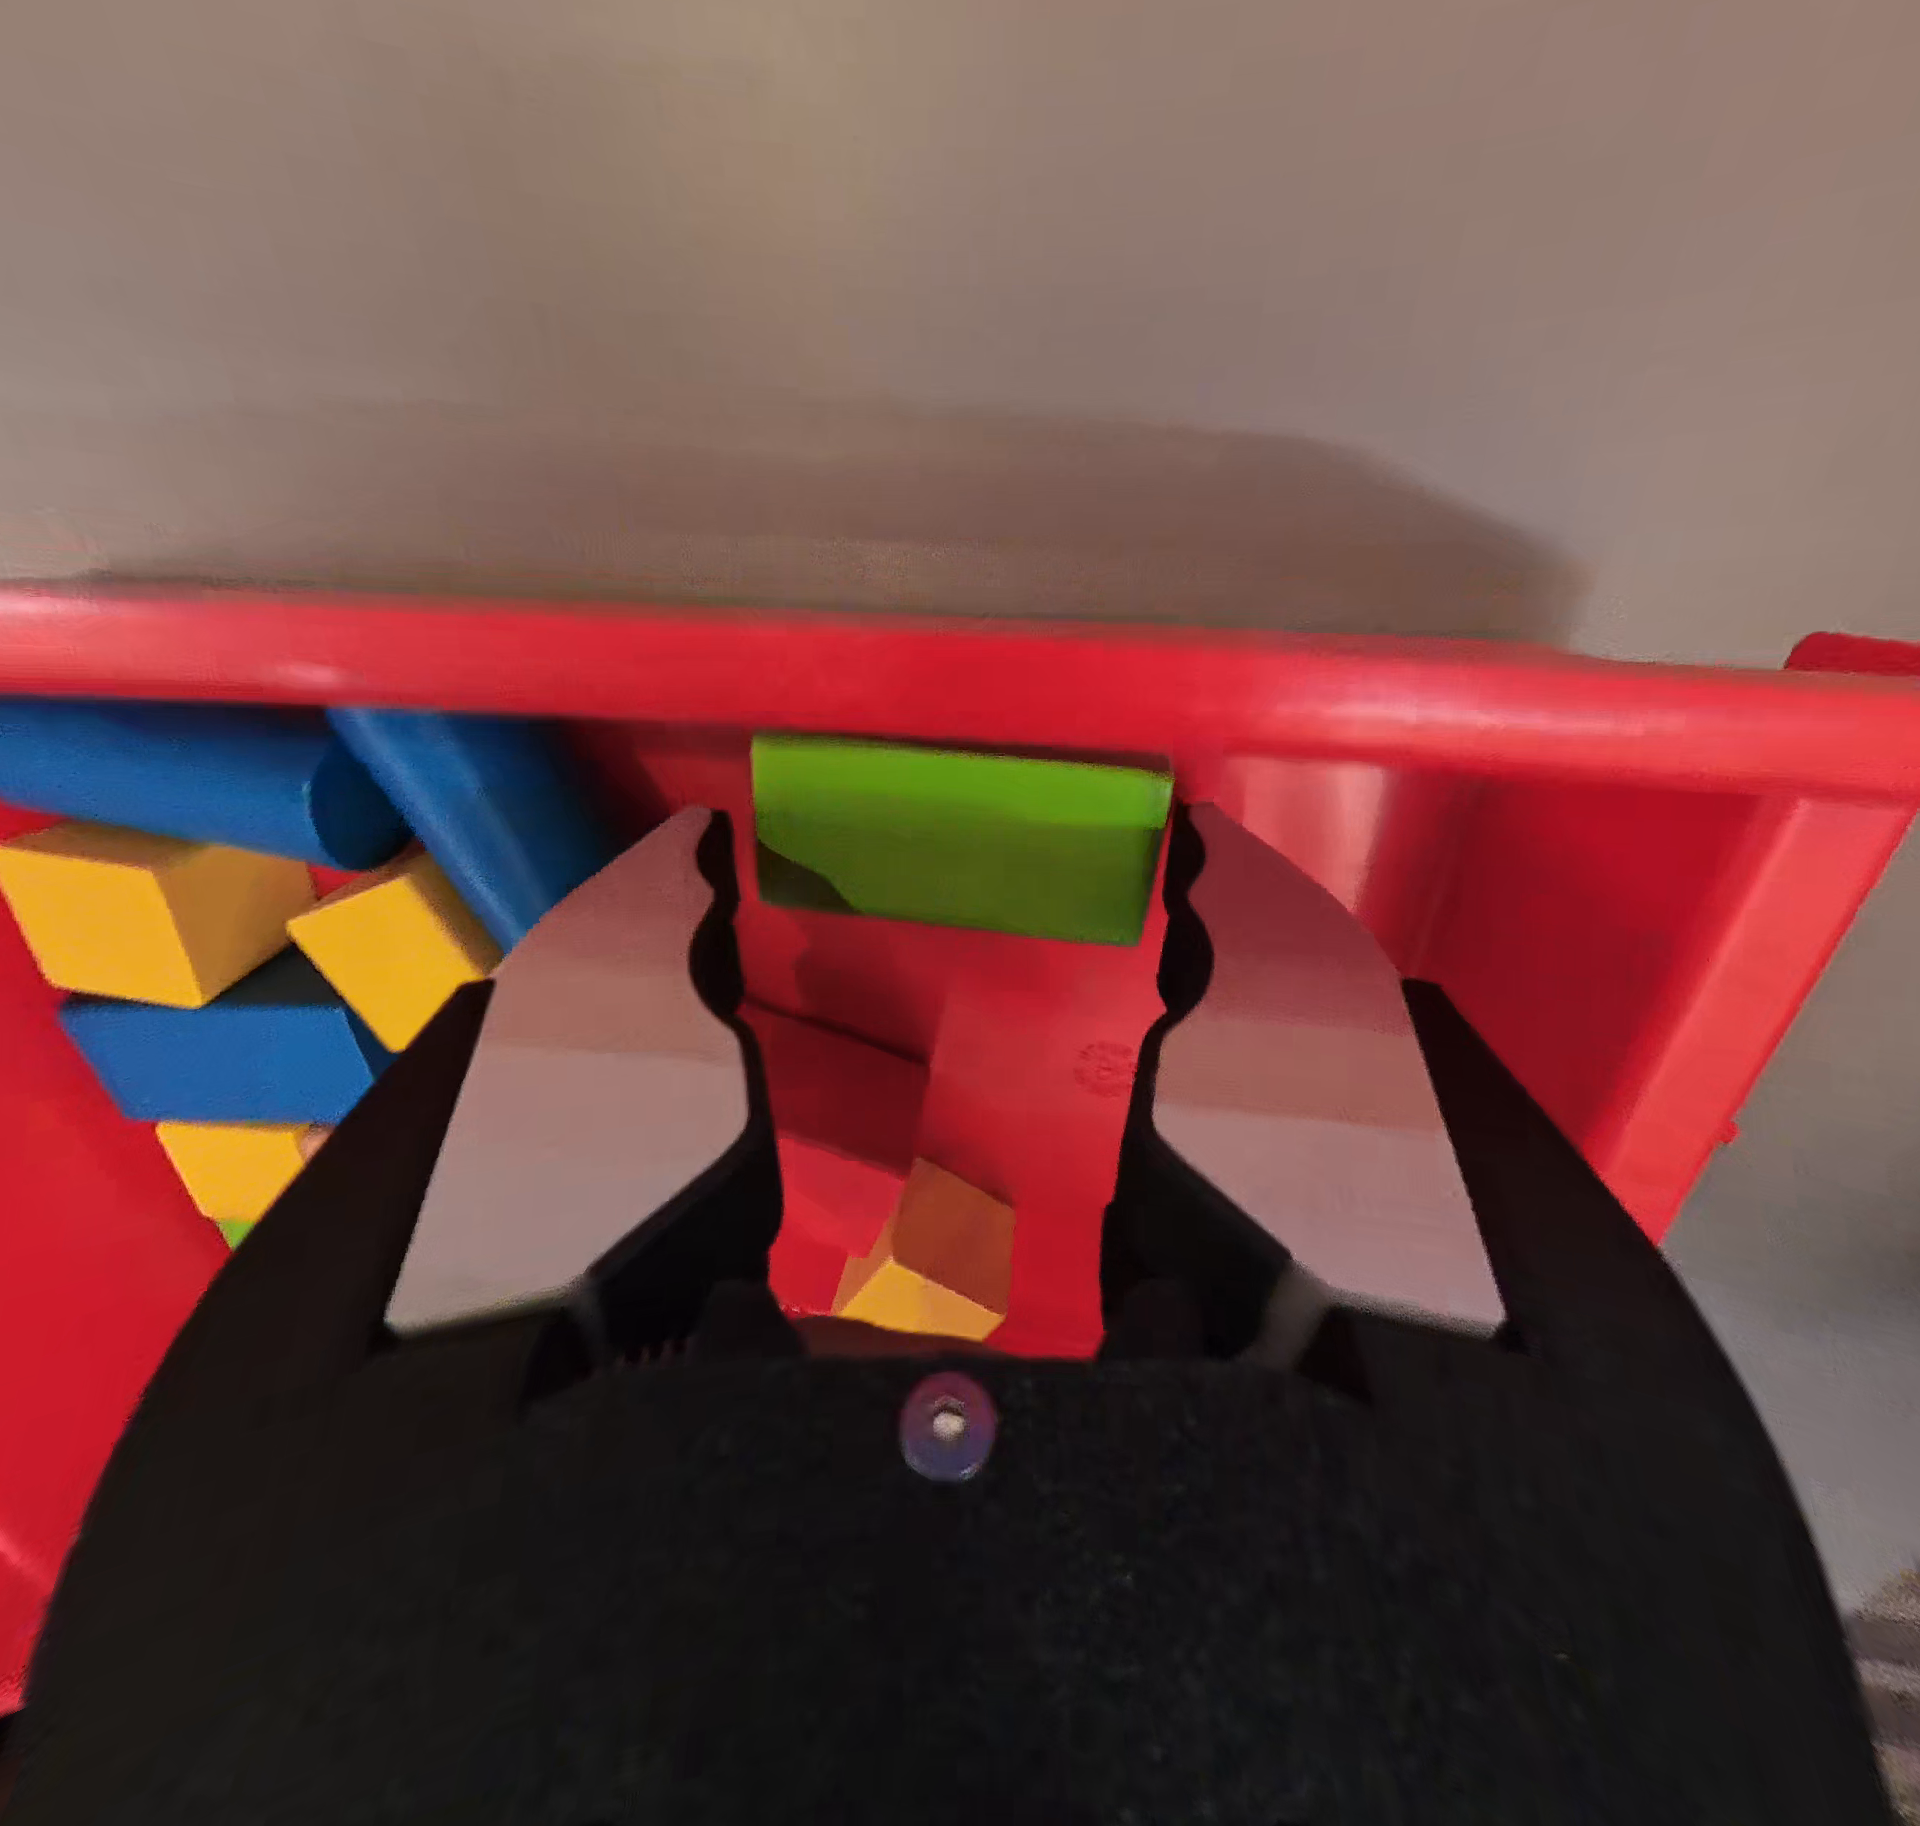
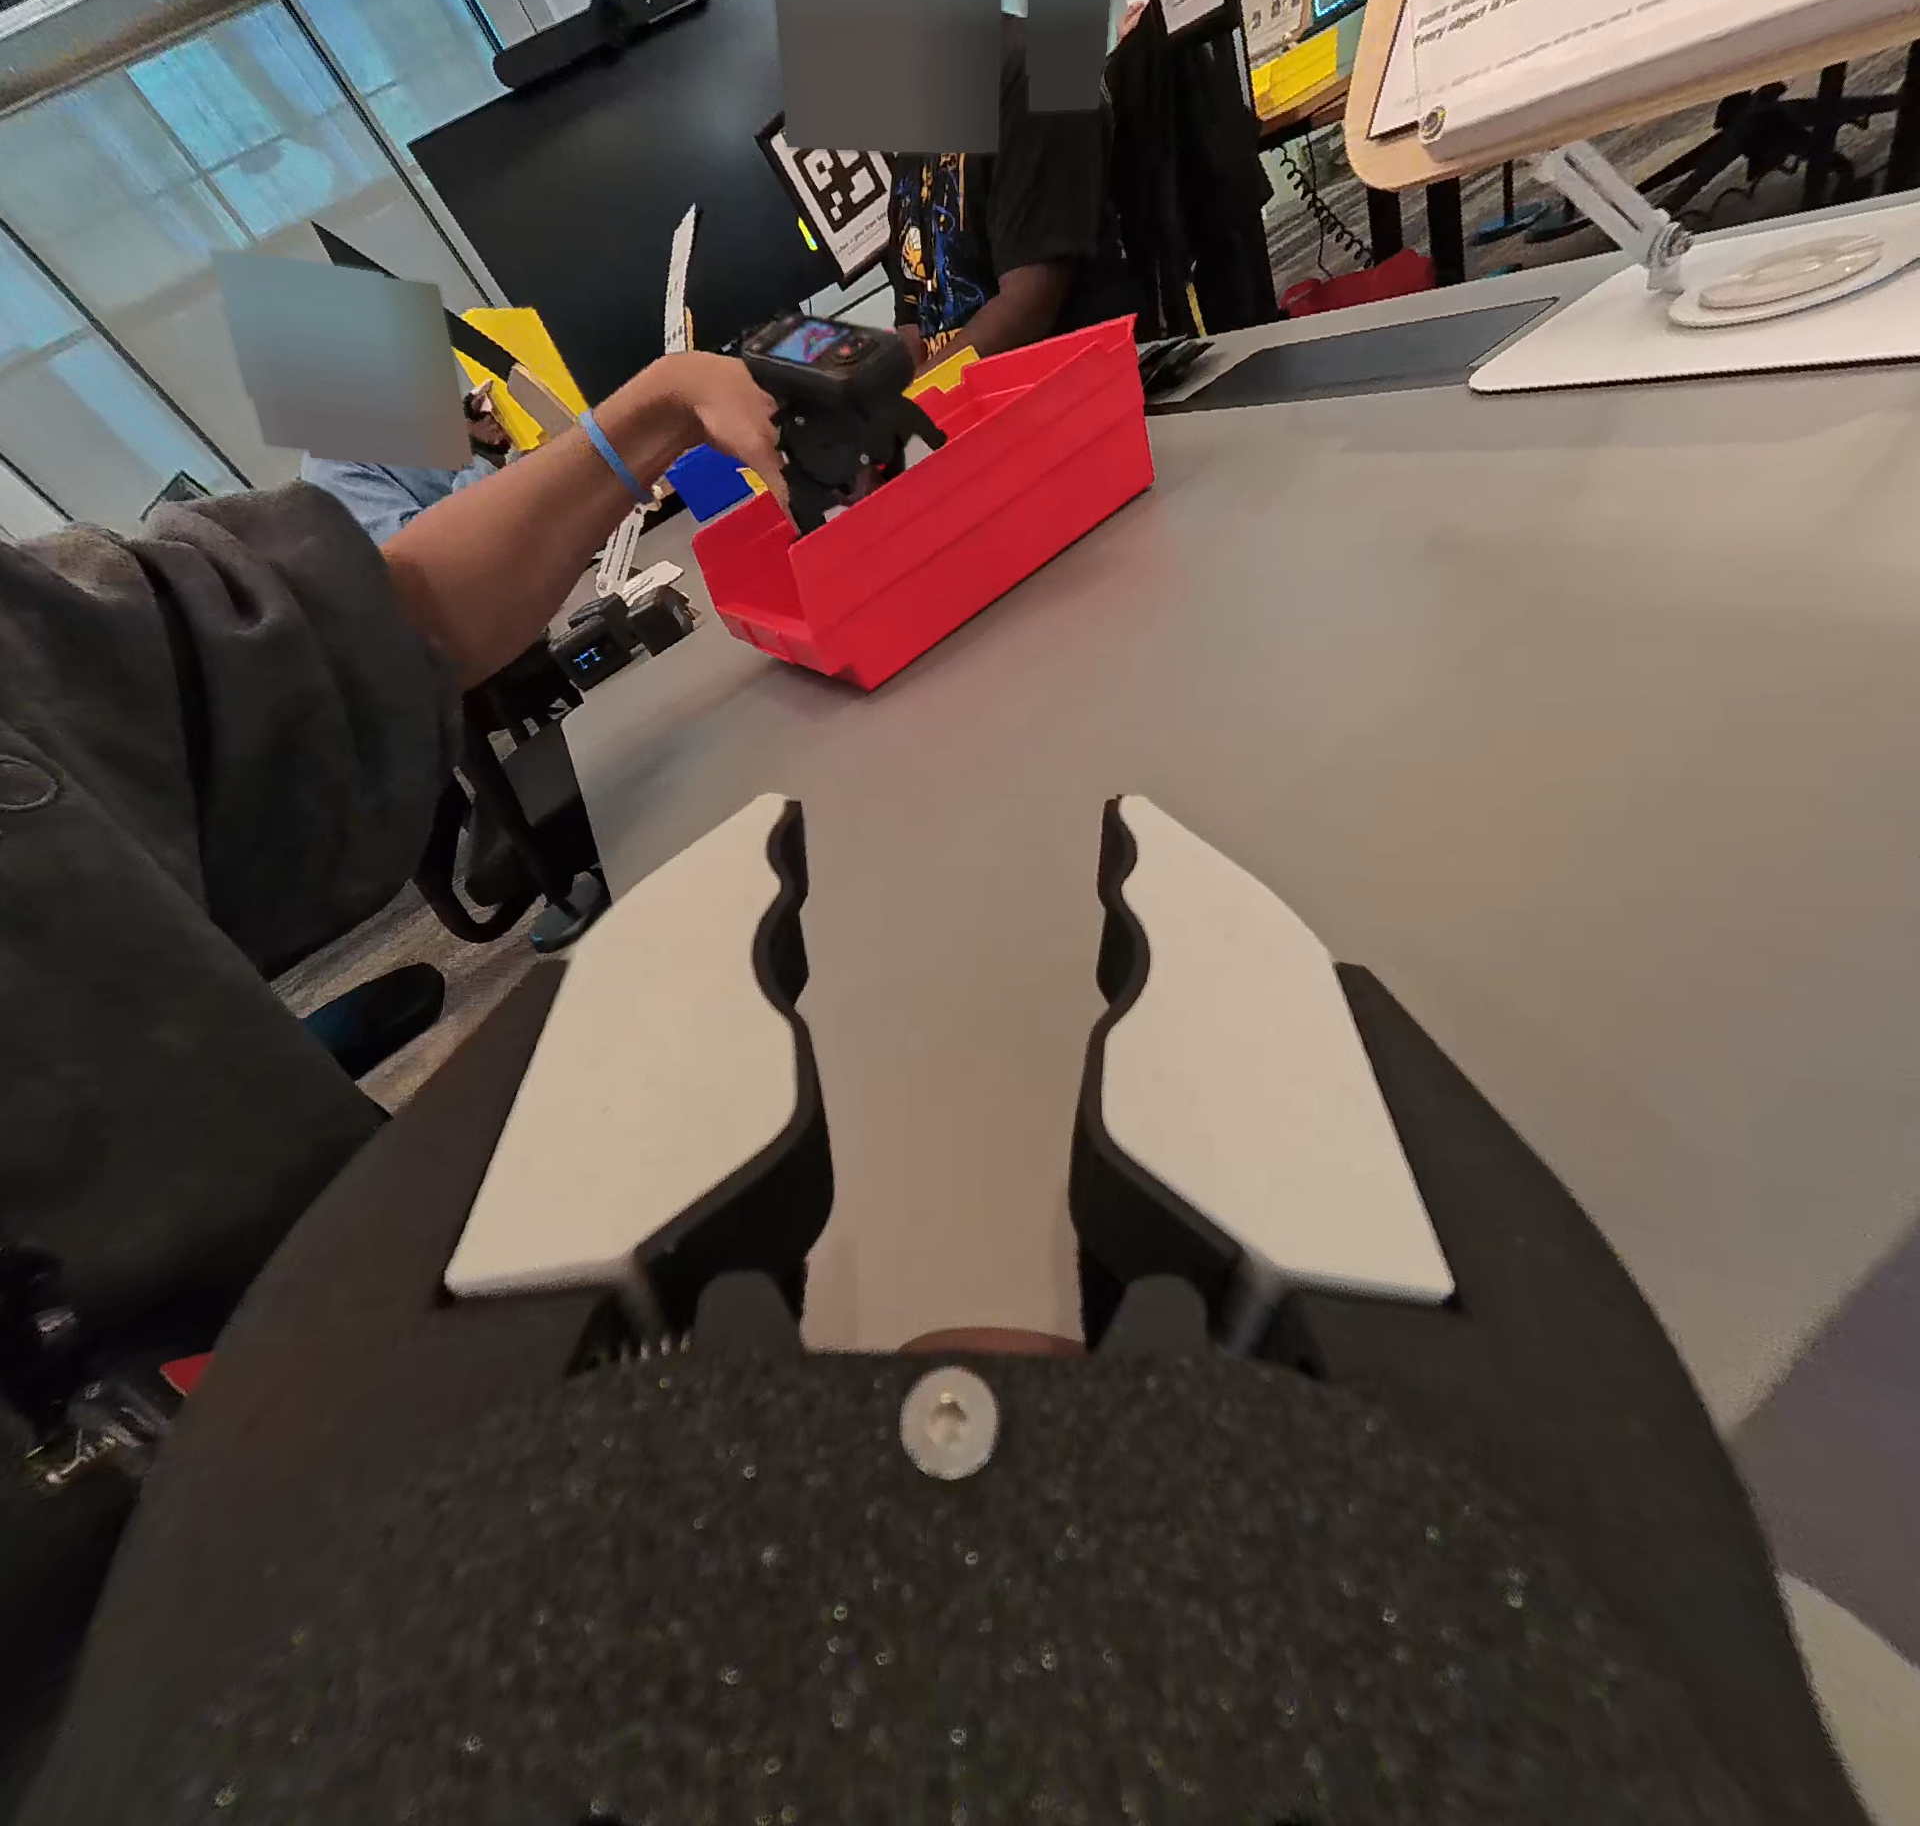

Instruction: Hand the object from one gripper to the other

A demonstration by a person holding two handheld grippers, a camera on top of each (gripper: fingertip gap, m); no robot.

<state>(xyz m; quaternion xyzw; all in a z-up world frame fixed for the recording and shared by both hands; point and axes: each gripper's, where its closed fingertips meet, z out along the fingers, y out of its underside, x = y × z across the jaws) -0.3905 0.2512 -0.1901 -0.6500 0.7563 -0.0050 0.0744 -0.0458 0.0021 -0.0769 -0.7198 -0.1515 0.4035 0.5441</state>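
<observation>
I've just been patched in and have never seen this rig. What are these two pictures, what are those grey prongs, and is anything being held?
Each picture comes from a camera on a handheld two-finger gripper, looking along its grey fingers. The left gripper reaches into a red plastic bin of painted wooden blocks; a green rectangular block sits between its fingertips, but I cannot tell if it is clamped. The right gripper is open and empty above the grey table. Its view also shows the person's hand holding the left gripper in the bin.

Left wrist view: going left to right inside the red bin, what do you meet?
Blue cylinders and yellow blocks → left gripper's left finger → green block between the fingers → right finger → bin's bare end wall.
</observation>
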